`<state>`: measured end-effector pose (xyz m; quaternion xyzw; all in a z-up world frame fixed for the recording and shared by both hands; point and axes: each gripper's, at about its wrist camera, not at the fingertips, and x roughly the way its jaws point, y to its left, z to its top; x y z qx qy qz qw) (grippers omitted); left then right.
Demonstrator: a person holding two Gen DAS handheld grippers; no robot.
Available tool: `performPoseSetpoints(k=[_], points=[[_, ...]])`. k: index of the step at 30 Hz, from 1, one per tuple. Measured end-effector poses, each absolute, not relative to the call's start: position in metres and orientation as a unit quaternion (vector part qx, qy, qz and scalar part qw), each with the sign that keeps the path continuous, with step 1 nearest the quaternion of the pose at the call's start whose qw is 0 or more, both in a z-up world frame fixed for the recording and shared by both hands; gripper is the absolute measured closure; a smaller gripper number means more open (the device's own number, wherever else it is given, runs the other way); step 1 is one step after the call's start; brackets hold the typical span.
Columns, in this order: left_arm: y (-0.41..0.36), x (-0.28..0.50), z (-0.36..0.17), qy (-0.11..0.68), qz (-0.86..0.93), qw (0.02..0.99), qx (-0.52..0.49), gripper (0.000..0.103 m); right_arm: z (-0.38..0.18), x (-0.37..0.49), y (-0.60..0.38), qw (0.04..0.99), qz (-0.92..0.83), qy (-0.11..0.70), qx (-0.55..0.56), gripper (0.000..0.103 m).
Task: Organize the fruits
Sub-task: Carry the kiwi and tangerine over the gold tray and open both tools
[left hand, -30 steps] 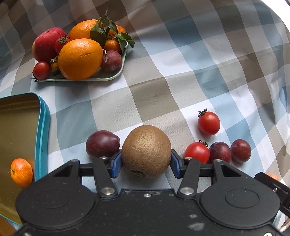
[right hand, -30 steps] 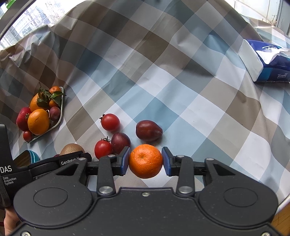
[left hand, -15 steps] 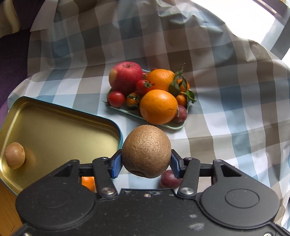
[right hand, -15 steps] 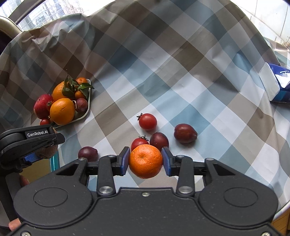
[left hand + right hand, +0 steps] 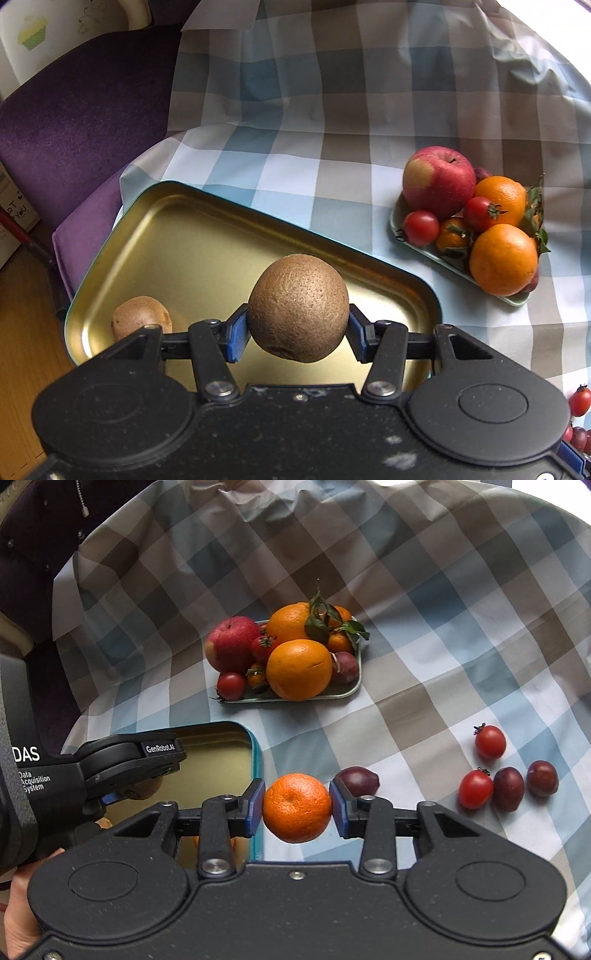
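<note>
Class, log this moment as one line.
left hand-held gripper: holds kiwi over tin | right hand-held gripper: holds mandarin

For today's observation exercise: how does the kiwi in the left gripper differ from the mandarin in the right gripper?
Colour: the kiwi is dull brown, the mandarin bright orange.
Skin: the kiwi looks rough and speckled, the mandarin glossy and dimpled.
Position: the kiwi hangs over the gold tin; the mandarin is over the checked cloth beside it.
Shared: both are clamped between blue pads, in the left gripper and right gripper.
</note>
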<state>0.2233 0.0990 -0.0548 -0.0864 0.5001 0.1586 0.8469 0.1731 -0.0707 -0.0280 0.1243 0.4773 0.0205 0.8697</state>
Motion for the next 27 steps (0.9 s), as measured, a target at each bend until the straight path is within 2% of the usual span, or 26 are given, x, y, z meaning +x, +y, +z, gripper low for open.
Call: performPoseSetpoints(k=[11,21,24,27], points=[[0.143,0.224,-0.073,0.518,0.178,0.832,-0.09,0.049,-0.047,0.195,-0.01,0.859,0.068,0.498,0.098,0.056],[0.149,0.221,-0.07,0.513,0.18,0.834,-0.1,0.049,-0.044,0.196,0.002,0.876,0.071,0.475,0.049,0.055],[0.142,0.217,-0.056,0.484,0.185,0.852,-0.077,0.038,-0.04,0.193,-0.006,0.878,0.071,0.469,0.059,0.055],[0.132,0.214,-0.047,0.468,0.177,0.864,-0.059,0.033,-0.038,0.19,-0.016,0.88,0.067,0.467,0.065,0.055]])
